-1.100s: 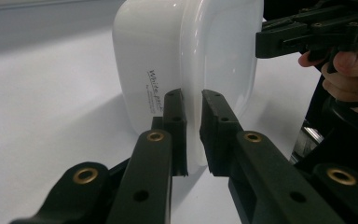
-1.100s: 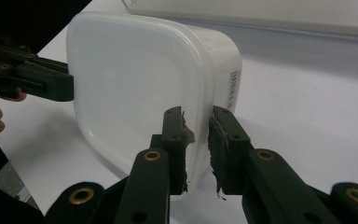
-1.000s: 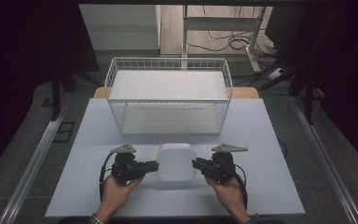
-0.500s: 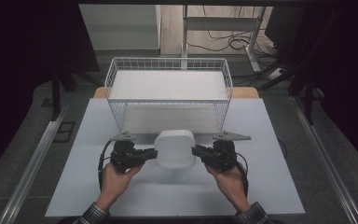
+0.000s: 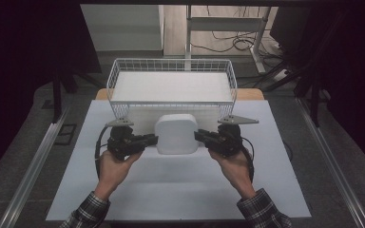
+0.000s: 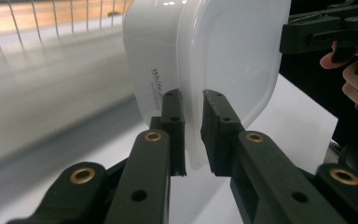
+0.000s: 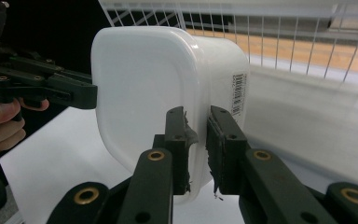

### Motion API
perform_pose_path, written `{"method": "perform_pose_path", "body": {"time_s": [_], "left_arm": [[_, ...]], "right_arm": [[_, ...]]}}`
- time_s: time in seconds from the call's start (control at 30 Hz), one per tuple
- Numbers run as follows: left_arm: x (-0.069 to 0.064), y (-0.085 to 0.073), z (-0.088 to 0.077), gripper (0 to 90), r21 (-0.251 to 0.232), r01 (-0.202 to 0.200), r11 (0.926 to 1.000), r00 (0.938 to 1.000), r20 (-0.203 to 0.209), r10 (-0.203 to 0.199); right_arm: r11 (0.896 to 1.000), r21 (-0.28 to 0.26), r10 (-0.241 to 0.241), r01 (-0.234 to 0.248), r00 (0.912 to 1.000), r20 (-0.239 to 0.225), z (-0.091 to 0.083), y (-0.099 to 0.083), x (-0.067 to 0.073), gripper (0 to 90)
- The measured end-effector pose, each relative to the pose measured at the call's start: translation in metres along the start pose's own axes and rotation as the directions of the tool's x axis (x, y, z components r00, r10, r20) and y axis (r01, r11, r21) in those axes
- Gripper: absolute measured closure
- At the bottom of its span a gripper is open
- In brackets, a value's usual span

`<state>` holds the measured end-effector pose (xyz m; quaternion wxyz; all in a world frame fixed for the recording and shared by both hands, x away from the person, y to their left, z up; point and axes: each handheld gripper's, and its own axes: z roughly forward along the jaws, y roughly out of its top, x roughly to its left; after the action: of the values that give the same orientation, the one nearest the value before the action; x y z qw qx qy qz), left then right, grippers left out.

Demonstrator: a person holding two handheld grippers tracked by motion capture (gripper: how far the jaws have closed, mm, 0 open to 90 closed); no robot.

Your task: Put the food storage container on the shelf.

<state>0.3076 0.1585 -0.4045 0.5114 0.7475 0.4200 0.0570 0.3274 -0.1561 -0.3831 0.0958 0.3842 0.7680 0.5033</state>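
Note:
A white plastic container (image 5: 176,133) with rounded corners hangs above the table, held from both sides. My left gripper (image 5: 151,139) is shut on its left rim, and in the left gripper view the pads (image 6: 173,114) pinch that thin rim of the container (image 6: 214,60). My right gripper (image 5: 200,136) is shut on the right rim; in the right gripper view its pads (image 7: 177,126) clamp the edge of the container (image 7: 144,88), whose side bears a barcode label (image 7: 238,93). The container sits just in front of the wire basket (image 5: 172,89).
The white wire basket (image 5: 119,80) stands at the back of the white table mat (image 5: 171,190), with a white floor inside. A wooden table edge (image 5: 252,93) shows beside it. Cables lie on the floor behind. Dark surroundings flank both sides.
Both grippers have risen with the container and carried it away from the person, toward the basket's front wall.

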Motion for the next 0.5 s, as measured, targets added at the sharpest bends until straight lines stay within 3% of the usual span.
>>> {"method": "perform_pose_path", "body": {"time_s": [0.5], "left_arm": [[0.0, 0.058, -0.025, 80.0, -0.067, -0.038, 0.997, 0.9985, -0.042, 0.036]], "right_arm": [[0.996, -0.083, -0.025, 0.023, 0.9994, -0.024, 0.001, 0.067, -0.002, 77.6]]}}
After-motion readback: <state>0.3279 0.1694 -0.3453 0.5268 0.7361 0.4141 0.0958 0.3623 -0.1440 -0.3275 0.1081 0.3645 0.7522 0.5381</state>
